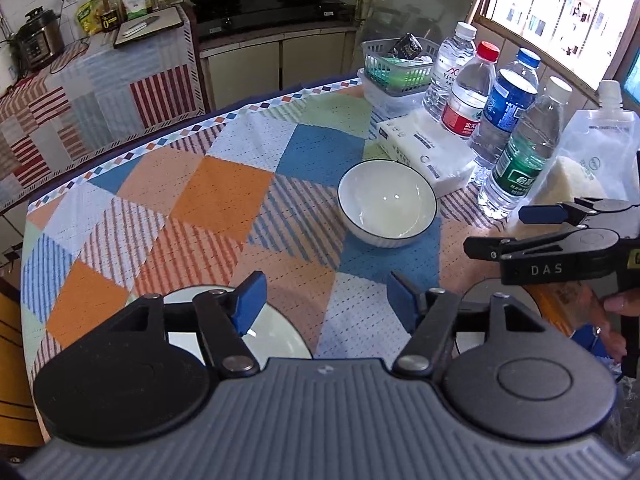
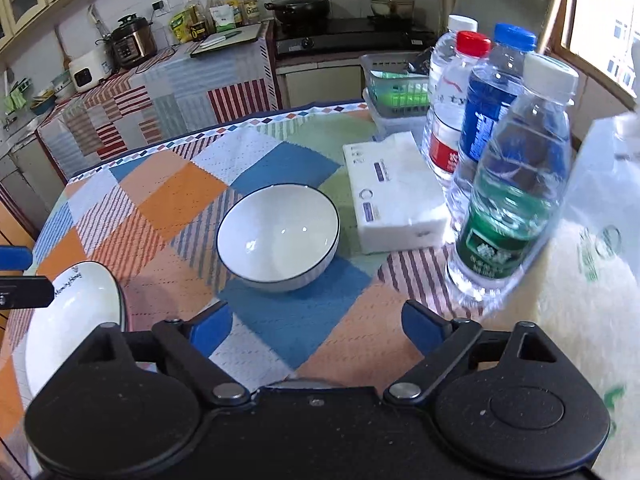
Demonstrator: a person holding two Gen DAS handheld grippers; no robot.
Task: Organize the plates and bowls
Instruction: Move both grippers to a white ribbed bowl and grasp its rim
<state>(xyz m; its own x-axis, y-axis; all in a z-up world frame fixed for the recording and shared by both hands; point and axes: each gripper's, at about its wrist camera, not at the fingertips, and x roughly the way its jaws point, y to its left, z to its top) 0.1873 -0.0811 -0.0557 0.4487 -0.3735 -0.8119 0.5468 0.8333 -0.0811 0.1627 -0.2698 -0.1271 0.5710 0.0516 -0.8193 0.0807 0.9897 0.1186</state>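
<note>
A white bowl (image 1: 387, 204) (image 2: 278, 236) with a thin dark rim stands upright and empty on the patchwork tablecloth (image 1: 180, 208), ahead of both grippers. My left gripper (image 1: 326, 300) is open with nothing between its blue pads; a white dark-rimmed plate (image 1: 280, 332) (image 2: 68, 320) lies under its left finger. My right gripper (image 2: 318, 326) is open over bare cloth, short of the bowl. In the left wrist view the right gripper (image 1: 504, 230) reaches in from the right edge, beside the bowl. The left gripper (image 2: 20, 276) shows at the left edge of the right wrist view.
Several water bottles (image 1: 520, 148) (image 2: 508, 208), a tissue pack (image 1: 428, 156) (image 2: 396, 204), a grey basket (image 1: 400, 66) and a clear bag of rice (image 2: 580, 280) crowd the table's right side. A counter with a stove (image 1: 264, 12) lies beyond the far edge.
</note>
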